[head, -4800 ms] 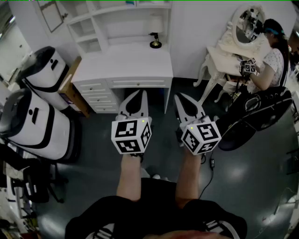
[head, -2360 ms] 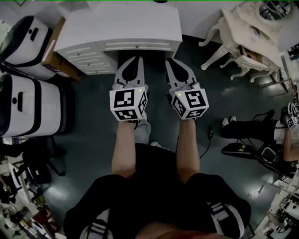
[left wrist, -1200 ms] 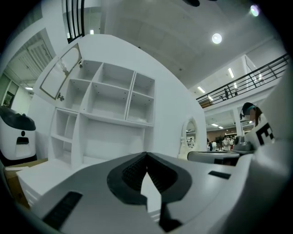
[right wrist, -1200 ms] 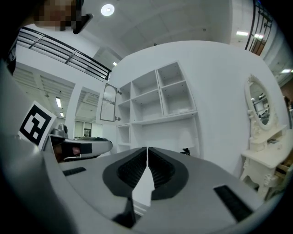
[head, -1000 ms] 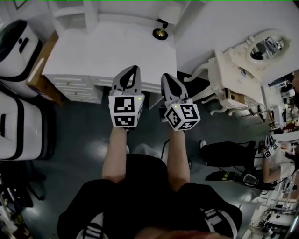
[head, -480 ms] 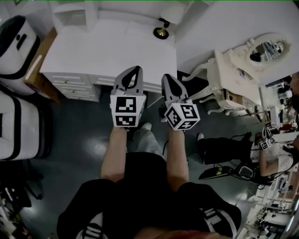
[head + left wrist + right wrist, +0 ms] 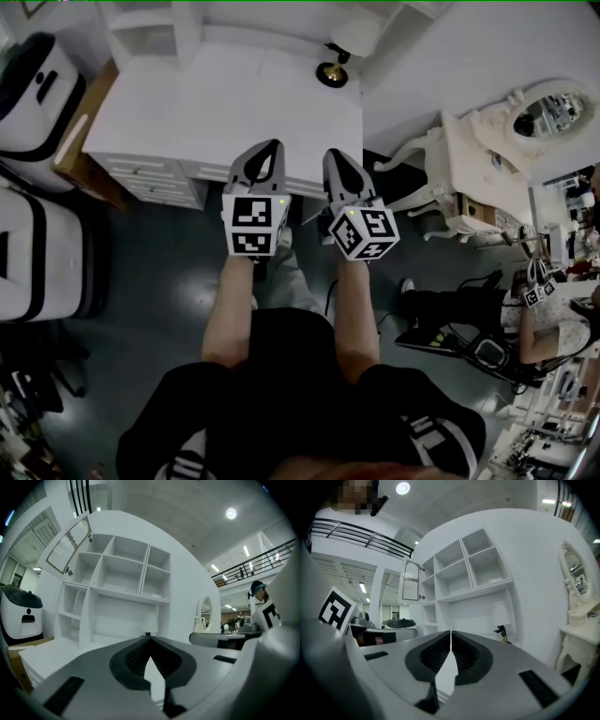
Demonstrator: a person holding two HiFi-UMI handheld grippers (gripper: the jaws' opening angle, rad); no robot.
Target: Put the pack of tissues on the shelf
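Desk nearer, shelf top (gripper views only)

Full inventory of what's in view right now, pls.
desk: 1, white, ahead of the grippers
shelf: 1, white, at the desk's back
lamp: 1, white shade, dark base, desk's right rear
vanity: 1, cream, oval mirror, right of desk
machines: 2, white and black, left of desk
box: 1, brown, beside desk's left end
seated person: 1, far right
tissue pack: none in view
left gripper: grey, jaws shut, nothing held
right gripper: grey, jaws shut, nothing held
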